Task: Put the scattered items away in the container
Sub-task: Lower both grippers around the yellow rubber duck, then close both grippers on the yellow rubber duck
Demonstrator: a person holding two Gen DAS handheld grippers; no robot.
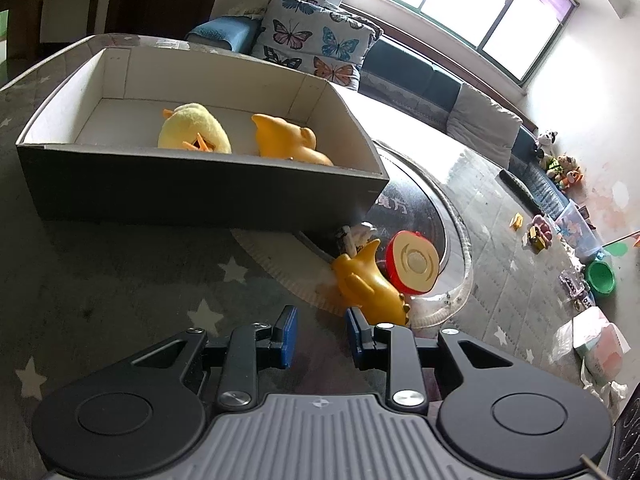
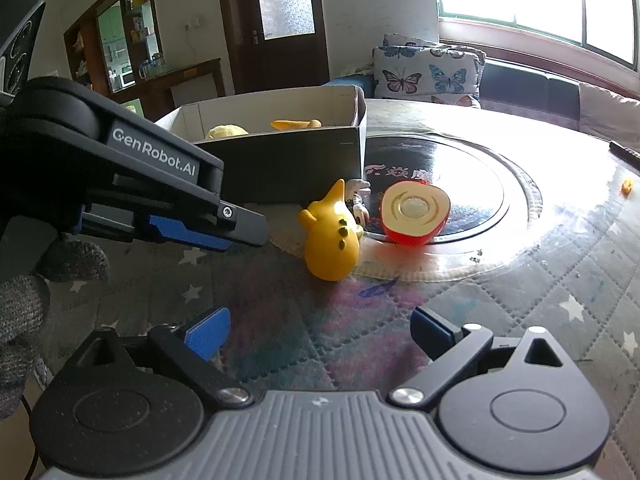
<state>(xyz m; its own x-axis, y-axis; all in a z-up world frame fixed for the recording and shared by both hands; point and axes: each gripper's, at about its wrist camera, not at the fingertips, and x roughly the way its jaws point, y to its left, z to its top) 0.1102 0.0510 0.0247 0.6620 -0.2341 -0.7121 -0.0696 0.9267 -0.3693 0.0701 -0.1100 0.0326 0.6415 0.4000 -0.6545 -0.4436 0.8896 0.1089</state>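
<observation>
The left gripper (image 1: 320,330) is open, with a gap between its blue pads (image 1: 287,334), and it holds nothing. It hangs low over the grey star cloth (image 1: 120,280) on the table. Just past its tip lies a yellow toy fish (image 1: 368,280) on its side. One blue pad is very near the fish's tail end, but I cannot tell if it touches.

Right beside the fish sits a red toy apple half (image 1: 412,266) with its pale cut face showing. A small white toy (image 1: 354,236) peeks out behind the fish, too hidden to name.

Farther back stands the box (image 1: 200,192), dark outside and white inside. In it are a fluffy yellow duck (image 1: 194,130) and an orange toy fish (image 1: 290,140), side by side.

The right gripper (image 2: 320,336) is open wide and holds nothing. It hovers over the cloth, a bit back from the yellow fish (image 2: 332,236) and the apple half (image 2: 414,214). The left gripper (image 2: 224,232) reaches in from the side, near the fish. The box (image 2: 300,156) stands behind them.

Far off are butterfly pillows (image 1: 316,40) on a sofa.
</observation>
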